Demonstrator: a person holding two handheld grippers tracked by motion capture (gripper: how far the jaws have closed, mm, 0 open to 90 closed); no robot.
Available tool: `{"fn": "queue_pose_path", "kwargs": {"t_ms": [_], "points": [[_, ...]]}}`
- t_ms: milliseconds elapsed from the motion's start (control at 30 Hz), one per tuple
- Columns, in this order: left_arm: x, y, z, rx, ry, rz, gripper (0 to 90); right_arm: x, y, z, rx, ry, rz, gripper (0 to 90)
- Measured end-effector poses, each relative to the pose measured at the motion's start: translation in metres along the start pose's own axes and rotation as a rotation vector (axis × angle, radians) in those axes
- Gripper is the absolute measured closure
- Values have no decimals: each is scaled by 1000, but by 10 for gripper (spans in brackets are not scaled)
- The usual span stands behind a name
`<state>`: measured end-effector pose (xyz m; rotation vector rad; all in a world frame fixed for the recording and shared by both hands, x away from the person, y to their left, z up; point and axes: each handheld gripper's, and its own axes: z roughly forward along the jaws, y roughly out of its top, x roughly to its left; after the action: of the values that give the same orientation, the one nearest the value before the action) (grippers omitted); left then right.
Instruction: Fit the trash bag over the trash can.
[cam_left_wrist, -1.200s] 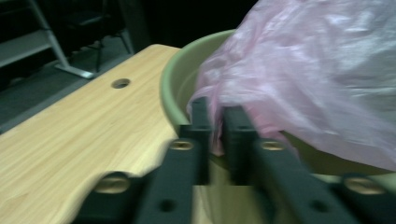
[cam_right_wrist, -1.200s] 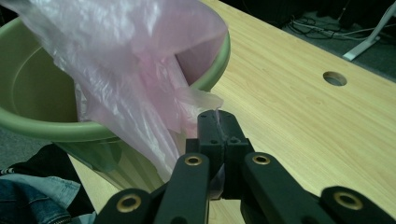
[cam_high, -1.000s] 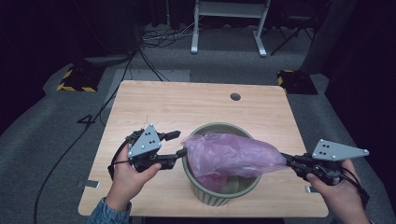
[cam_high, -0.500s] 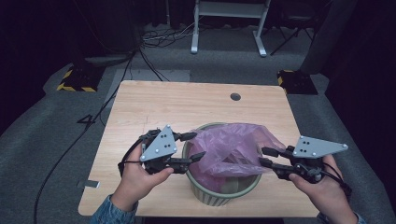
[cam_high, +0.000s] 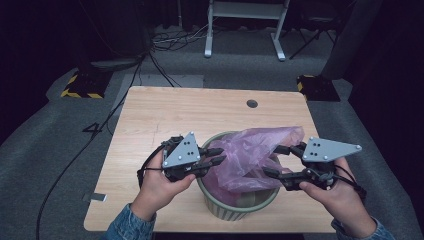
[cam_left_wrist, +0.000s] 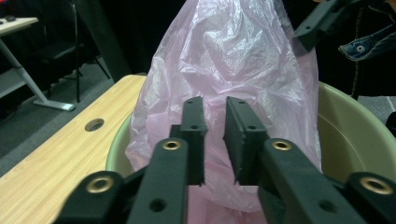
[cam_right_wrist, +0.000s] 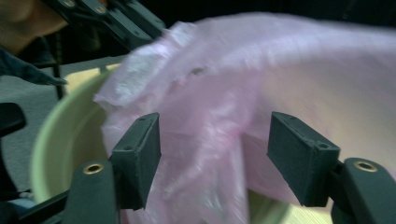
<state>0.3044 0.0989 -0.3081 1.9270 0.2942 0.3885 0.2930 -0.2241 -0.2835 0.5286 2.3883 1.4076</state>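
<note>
A pale green bin (cam_high: 240, 207) is set on the near half of the wooden tabletop (cam_high: 165, 115), between the two hands. A pink plastic bag (cam_high: 250, 155) is bunched in the mouth of the bin and is raised above the rim, with its upper part leaned toward the far right.

The left gripper (cam_high: 216, 156) is held at the left rim of the bin and is aimed to the right at the bag. Its fingers (cam_left_wrist: 194, 126) have just been closing and are seen drawn close together, a narrow gap remaining between them. The film lies directly beyond the gap; whether any of it is pinched cannot be told.

The right gripper (cam_high: 276, 161) is held at the right rim and is aimed to the left. Its fingers (cam_right_wrist: 140, 156) have just been opening and are spread wide. The bag is located between and beyond them and is not clamped.
</note>
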Motion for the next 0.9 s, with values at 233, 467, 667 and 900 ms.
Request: {"fn": "queue_pose_path", "kwargs": {"t_ms": [233,467,667,900], "points": [[-2,-1,2,7,-1,-5,667,7,11,10,7,23,-11,420],[-7,3,9,4,-39,1,428,3,19,28,65,-7,-69,900],[-9,6,18,0,-45,21,280,10,30,39,40,48,-72,900],[-8,6,23,32,-57,42,464,19,36,49,11,118,-103,900]]}}
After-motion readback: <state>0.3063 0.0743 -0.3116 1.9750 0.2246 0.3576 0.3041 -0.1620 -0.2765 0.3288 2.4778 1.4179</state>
